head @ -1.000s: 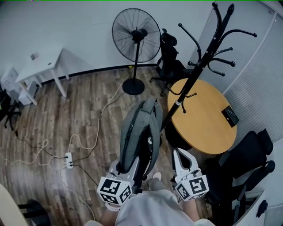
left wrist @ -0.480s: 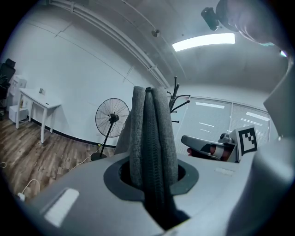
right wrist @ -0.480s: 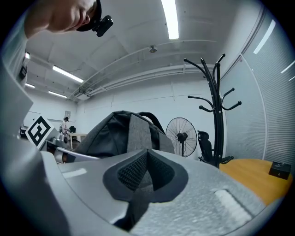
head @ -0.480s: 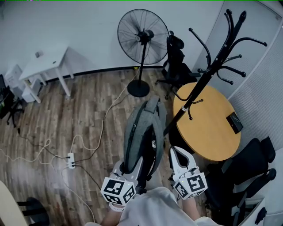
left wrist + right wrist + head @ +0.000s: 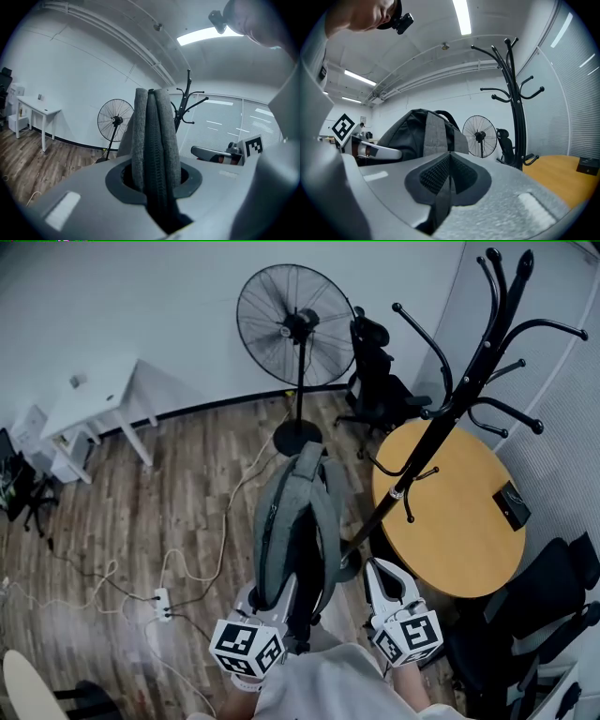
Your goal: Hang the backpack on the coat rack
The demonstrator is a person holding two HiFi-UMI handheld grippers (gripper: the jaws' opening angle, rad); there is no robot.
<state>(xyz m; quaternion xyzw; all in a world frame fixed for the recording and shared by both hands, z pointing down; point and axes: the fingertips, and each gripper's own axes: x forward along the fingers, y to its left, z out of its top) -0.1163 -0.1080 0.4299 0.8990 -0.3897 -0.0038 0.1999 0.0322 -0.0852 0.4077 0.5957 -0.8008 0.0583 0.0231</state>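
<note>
At head-view centre, the grey backpack (image 5: 295,531) stands upright off the floor, held from 7 o'clock by the left tongs (image 5: 265,601). The coat rack (image 5: 450,409) rises at 2 o'clock, with the right tongs (image 5: 379,568) below it.

Left gripper view: jaws clamp the backpack's fabric.

Right gripper view: jaws closed together, empty; backpack at 10 o'clock.

Step, as judged: carrying toward the rack. Next move: raise the top loop over a hook.
</note>
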